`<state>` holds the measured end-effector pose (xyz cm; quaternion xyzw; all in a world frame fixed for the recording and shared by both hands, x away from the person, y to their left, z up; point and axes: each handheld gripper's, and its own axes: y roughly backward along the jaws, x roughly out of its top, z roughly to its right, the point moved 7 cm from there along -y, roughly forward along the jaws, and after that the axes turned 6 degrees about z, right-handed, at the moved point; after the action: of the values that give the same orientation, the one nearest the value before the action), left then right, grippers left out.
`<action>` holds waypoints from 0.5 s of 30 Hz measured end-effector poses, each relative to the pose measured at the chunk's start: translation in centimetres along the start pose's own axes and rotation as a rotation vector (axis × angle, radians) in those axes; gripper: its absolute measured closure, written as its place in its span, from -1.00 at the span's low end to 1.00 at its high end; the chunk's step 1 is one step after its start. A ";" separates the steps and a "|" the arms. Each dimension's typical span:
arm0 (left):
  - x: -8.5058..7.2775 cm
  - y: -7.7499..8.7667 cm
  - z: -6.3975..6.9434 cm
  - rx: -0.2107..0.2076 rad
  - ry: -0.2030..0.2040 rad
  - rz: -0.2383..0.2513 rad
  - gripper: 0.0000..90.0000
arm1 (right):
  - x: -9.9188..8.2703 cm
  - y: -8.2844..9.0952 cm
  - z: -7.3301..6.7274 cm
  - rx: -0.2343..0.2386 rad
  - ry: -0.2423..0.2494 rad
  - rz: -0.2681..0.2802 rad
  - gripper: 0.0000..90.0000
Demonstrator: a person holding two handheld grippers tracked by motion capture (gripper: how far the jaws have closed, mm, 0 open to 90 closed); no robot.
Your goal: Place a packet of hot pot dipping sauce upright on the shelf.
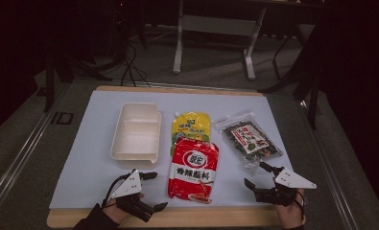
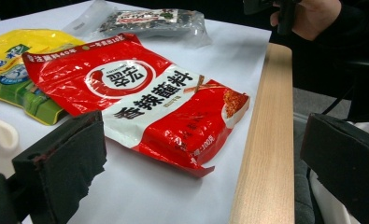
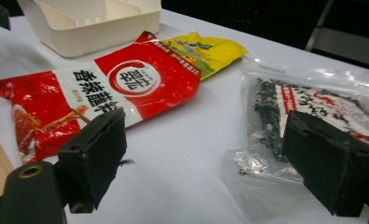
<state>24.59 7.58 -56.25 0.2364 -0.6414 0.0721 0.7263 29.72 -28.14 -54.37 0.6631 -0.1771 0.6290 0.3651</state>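
A red seasoning packet (image 1: pixel 193 168) lies in the middle of the white mat, partly over a yellow pouch (image 1: pixel 191 126). Right of them rests a clear bag of dark dried seaweed (image 1: pixel 248 138). A white divided container (image 1: pixel 136 130) stands to the left. My left gripper (image 1: pixel 154 190) is open near the front edge, left of the red packet (image 2: pixel 145 98), with nothing between its jaws. At the front right, my right gripper (image 1: pixel 255 175) is open, empty, just short of the seaweed bag (image 3: pixel 308 107). The red packet (image 3: pixel 102 88) and the yellow pouch (image 3: pixel 205 51) lie off to its left.
The white mat (image 1: pixel 96 158) covers a wooden table whose front edge (image 1: pixel 177 218) lies bare. Beyond the table stand a desk frame (image 1: pixel 216 28), cables and dark equipment on the floor.
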 end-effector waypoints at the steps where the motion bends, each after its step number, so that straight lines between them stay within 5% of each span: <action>1: 0.0 0.0 0.0 0.001 0.003 0.003 -0.97 | 0.0 0.0 0.0 -0.002 0.008 -0.003 -0.69; 15: 0.1 -0.7 0.2 -0.006 0.001 -0.003 -0.97 | -0.2 -0.6 -1.5 0.087 -0.036 -0.034 -0.78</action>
<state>24.72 6.85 -56.29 0.2351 -0.6409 0.0690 0.7275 29.07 -26.71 -54.76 0.6925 -0.1448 0.6177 0.3433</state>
